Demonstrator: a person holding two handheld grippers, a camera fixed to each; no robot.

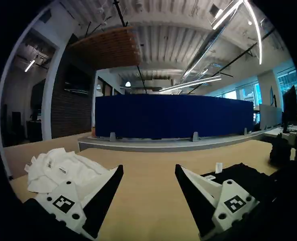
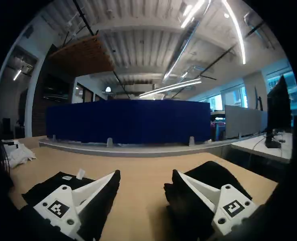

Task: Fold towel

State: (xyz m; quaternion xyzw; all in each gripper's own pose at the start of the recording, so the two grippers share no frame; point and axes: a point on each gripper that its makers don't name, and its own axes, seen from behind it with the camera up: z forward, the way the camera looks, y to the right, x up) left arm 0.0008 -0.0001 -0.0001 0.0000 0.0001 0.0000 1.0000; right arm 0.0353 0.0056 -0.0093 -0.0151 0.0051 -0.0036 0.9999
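Left gripper view: the left gripper hangs open above a wooden table, nothing between its fingers. A crumpled white towel lies by its left finger and a black towel by its right.

Right gripper view: the right gripper, likewise open, has the black towel at its left finger, a second black cloth at its right, and the white towel at far left.

A bare lane of light wooden tabletop runs forward to a long blue fabric divider panel that closes off the far edge. A crumpled white cloth pile borders the lane on the left and a flat black cloth on the right. In the right gripper view, more bare wood separates that cloth from a thicker black folded stack.
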